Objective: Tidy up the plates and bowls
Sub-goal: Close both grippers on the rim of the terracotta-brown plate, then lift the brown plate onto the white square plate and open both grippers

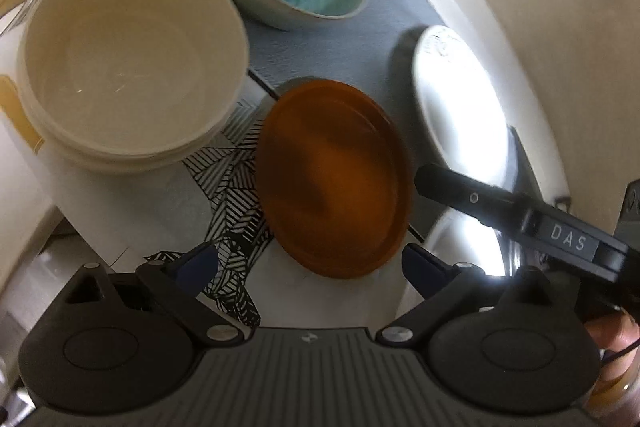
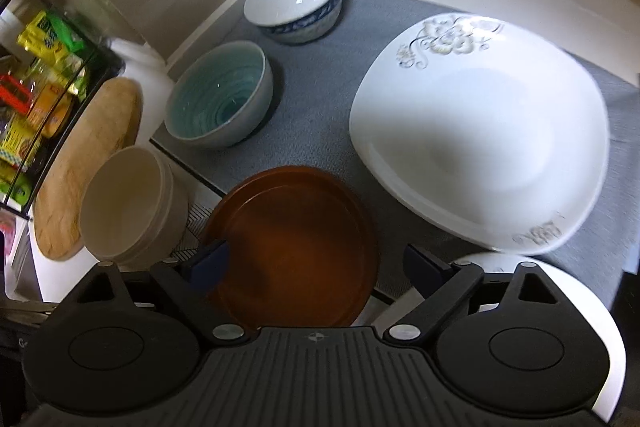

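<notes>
Both spread claws, left gripper (image 1: 310, 261) and right gripper (image 2: 316, 263), hover empty over a glossy round brown plate (image 2: 294, 247).

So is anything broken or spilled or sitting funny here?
Nothing looks broken or spilled. The brown plate sits half on the grey mat and half off its edge, so it may not lie flat. The cream bowls are stacked tidily, and the teal bowl and blue-patterned bowl stand upright.

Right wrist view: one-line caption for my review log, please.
Open right hand-held gripper above a brown plate, with a floral white plate, teal bowl and blue-patterned bowl beyond.
</notes>
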Action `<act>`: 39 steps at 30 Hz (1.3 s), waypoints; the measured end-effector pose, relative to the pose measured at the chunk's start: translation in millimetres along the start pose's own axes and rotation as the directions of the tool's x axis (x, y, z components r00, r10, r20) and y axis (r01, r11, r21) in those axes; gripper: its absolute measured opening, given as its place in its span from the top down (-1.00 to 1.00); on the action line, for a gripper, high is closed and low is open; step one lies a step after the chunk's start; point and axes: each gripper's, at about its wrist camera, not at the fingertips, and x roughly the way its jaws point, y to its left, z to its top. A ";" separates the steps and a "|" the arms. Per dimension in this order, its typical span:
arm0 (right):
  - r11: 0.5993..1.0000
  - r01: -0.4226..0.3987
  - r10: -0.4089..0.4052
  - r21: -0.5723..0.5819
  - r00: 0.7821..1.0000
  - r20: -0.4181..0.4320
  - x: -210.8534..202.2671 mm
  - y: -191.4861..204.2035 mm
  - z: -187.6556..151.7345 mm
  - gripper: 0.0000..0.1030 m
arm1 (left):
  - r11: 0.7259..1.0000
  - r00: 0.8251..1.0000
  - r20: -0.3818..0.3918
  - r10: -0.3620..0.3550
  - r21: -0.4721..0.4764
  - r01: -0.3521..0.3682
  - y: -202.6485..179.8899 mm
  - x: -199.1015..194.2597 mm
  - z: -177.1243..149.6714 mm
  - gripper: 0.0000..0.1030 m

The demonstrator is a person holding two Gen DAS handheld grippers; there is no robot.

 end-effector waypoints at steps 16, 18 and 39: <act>0.995 0.074 -0.079 -0.060 0.993 -0.086 49.7 -26.0 8.5 -0.75 | 0.989 0.991 0.042 0.126 -0.086 -0.122 3.7 13.2 13.6 -0.31; 0.990 0.096 -0.104 -0.105 0.992 -0.076 50.2 -19.9 5.2 -0.64 | 0.987 0.988 0.054 0.144 -0.085 -0.140 2.4 13.7 14.2 0.00; 0.954 0.211 -0.189 -0.213 0.975 0.118 -1.8 2.1 -14.9 0.85 | 0.981 0.979 0.110 0.169 0.073 -0.178 -3.0 -36.5 -15.0 0.82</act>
